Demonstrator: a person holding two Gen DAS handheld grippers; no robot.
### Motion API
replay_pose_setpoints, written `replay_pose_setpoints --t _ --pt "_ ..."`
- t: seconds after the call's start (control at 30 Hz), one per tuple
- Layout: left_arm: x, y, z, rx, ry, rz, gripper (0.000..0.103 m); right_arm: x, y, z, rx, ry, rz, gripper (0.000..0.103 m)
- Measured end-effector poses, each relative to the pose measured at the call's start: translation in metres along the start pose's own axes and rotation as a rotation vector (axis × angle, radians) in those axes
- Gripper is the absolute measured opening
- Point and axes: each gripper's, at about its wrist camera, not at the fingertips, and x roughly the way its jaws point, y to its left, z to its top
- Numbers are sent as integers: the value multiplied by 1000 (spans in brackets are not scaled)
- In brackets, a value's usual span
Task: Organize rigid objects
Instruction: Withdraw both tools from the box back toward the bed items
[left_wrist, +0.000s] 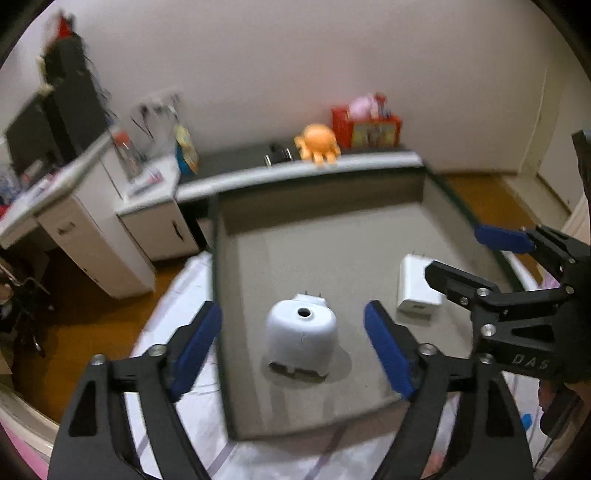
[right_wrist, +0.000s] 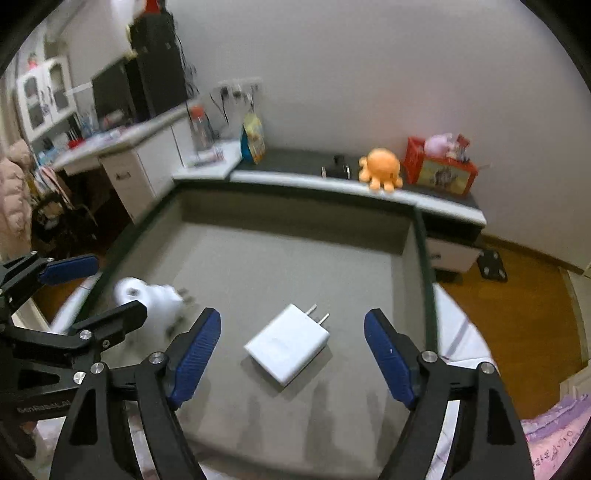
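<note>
Both tools hang over a grey tray (left_wrist: 243, 332) with low dark walls, which sits on a pale cloth (left_wrist: 177, 314). The left tool (left_wrist: 293, 345) has its blue pads spread wide and grips nothing; a rounded white adapter (left_wrist: 301, 338) stands on the tray floor between them, clear of both pads, with a round hole in its top and metal prongs at its far side. The right tool (right_wrist: 291, 349) is likewise wide open and empty; a flat white charger (right_wrist: 287, 345) lies on the tray floor between its pads, touching neither, its two prongs pointing away toward the tray's far wall. In the right view the adapter is a blurred white shape at the tray's left side, partly behind the left tool's finger. The adapter and charger lie apart, side by side in the same tray. Beyond the tray, a low counter (right_wrist: 332, 182) carries an orange octopus toy (right_wrist: 380, 170) and a red box (right_wrist: 439, 171).
</note>
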Motion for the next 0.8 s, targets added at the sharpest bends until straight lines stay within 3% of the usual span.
replay_pose_setpoints --t 0.13,0.2,0.27,0.43,0.6,0.8 --pt "-77 -10 -23 -18 -219 19 103 -58 13 -13 -17 -126 12 91" --pt "-105 -15 -38 -12 -286 14 103 -91 25 -28 -54 -189 -14 102" --pt "-134 -21 -60 -25 -347 32 103 -119 33 -46 -79 -256 -34 103" --pt "-176 -30 -114 -51 -418 150 103 -174 41 -99 -92 -349 -81 103" --pt "-204 -42 -165 -93 -426 87 103 -208 32 -149 -47 -386 -130 103" --pt "-214 -71 -189 -67 -397 35 103 -229 20 -195 33 -378 -130 103"
